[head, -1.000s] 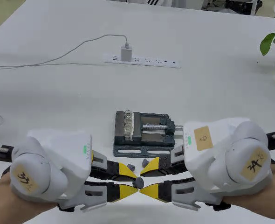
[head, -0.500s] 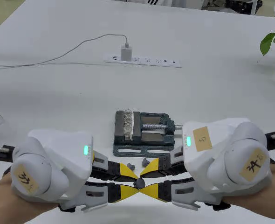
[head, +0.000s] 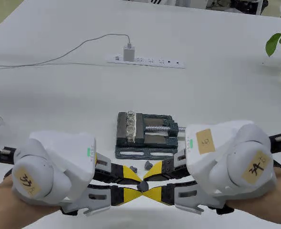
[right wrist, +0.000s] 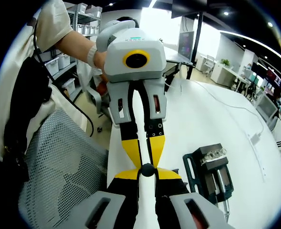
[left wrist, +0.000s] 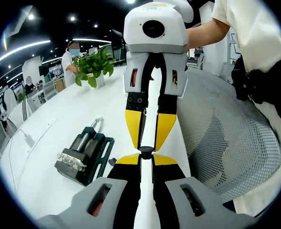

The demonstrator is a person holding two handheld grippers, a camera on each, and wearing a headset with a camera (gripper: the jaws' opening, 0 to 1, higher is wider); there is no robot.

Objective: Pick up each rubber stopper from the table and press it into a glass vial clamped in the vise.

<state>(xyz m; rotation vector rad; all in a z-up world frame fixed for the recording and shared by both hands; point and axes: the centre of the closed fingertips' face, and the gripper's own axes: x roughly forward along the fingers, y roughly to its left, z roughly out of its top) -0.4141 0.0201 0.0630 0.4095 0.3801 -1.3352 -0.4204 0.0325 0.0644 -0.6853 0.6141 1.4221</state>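
1. Holding the rubber stopper (head: 141, 187) just above the worktop's (head: 59, 95) near edge, I have the left gripper (head: 135, 185) and right gripper (head: 149, 185) tip to tip, both sets of jaws narrowed onto it.
2. It looks light and squashy, so I'd pinch its sides and leave one end free.
3. The vise (head: 152, 138) beyond holds fragile glass vials (head: 130, 125), so I'd press gently.

A wide white table (head: 216, 86) carries a power strip (head: 145, 61) and a trailing cable (head: 59, 58). A green plant (head: 273, 44) stands at its right. A grey mesh chair (left wrist: 226, 138) sits alongside, beneath ceiling spotlights (left wrist: 31, 16); shelves (right wrist: 83, 12) hold bins.
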